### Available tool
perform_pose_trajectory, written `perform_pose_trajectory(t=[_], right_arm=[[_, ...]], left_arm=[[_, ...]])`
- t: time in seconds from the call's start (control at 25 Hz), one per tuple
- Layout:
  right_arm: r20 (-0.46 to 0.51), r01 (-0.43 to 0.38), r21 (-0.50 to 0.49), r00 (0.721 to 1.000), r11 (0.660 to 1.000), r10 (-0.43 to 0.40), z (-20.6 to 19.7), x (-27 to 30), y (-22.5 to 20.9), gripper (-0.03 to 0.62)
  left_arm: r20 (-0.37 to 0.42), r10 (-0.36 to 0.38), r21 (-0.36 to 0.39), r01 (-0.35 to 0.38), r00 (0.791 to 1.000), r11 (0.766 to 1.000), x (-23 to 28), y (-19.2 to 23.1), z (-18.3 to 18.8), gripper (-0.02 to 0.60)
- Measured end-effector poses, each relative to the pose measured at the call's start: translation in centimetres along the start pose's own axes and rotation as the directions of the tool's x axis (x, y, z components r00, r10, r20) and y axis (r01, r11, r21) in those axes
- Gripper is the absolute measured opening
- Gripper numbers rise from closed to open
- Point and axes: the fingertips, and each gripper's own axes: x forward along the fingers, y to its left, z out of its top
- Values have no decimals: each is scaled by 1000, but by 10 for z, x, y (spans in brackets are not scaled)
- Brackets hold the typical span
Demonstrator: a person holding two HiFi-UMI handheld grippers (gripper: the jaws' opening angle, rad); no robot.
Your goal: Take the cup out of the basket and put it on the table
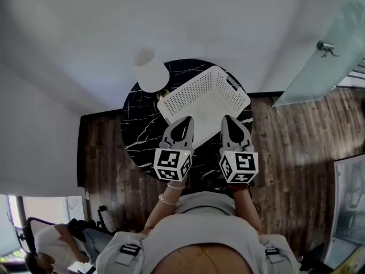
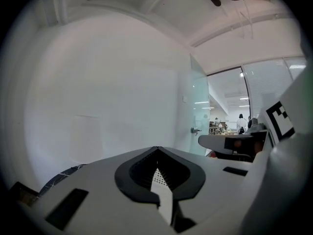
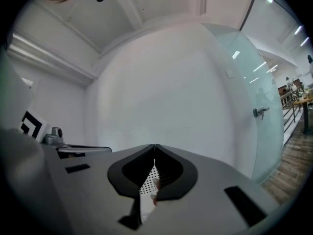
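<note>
On the round black marble worktop [image 1: 140,133] the white perforated basket [image 1: 228,84] sits just beyond the left tool [image 1: 186,119] and right tool [image 1: 227,118], both pinched shut and empty. I can't spot the cup inside, so I'd open 1 tool wide above the rim before reaching in.

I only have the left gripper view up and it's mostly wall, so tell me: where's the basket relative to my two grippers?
Observer: The white basket sits on the round black table straight ahead. The left gripper and the right gripper both have their tips at its near rim.
Operator: Is the right gripper open?
Observer: No, in its own view the jaws meet at the tips, with nothing held.
Operator: Anything else on that table?
Observer: Yes, a white cone-shaped thing stands by the basket's far left corner.
</note>
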Motion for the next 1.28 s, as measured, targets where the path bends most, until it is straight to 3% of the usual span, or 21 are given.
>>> perform_pose_trajectory(t=[0.44, 0.96, 1.12, 1.28], right_arm=[[-43, 18, -14, 999, 1000, -19, -18, 37, 24, 12], [-85, -27, -39, 996, 999, 24, -12, 63, 6, 12], [-106, -41, -29, 994, 999, 38, -14, 71, -7, 12], [-124, -46, -15, 991, 999, 43, -17, 78, -21, 12]], left_arm=[[-72, -44, -8, 43, 996, 999, 18, 45, -16, 8], [-143, -35, -20, 33, 989, 999, 54, 49, -27, 8], [-213, -83, -46, 74, 973, 996, 76, 45, -40, 8], [-312, -115, -40, 108, 943, 993, 97, 44, -61, 9]])
